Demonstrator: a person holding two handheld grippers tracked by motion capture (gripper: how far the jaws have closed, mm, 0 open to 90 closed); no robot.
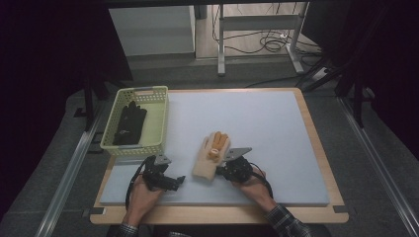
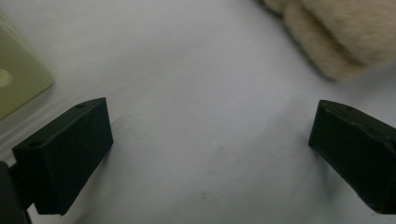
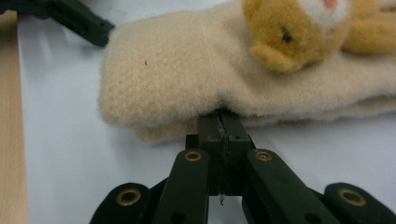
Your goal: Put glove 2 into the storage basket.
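A cream fleece glove [image 1: 206,160] with a small tan bear [image 1: 215,151] sewn on it lies on the grey mat [image 1: 257,123], near the front. My right gripper [image 1: 220,171] sits at the glove's right edge. In the right gripper view it [image 3: 223,117] is shut, jaws pressed flat together, tips tucked under the overhanging top layer of the glove [image 3: 187,70] below the bear [image 3: 289,32]. No fabric shows between the jaws. My left gripper [image 1: 174,173] rests left of the glove, open [image 2: 210,149] over bare mat, with the glove's edge [image 2: 336,32] ahead to its right.
A pale green basket [image 1: 163,118] stands at the mat's left side with a black glove [image 1: 129,123] inside; its corner [image 2: 18,74] shows in the left gripper view. The wooden table edge [image 1: 316,143] frames the mat. Bare mat stretches behind and to the right.
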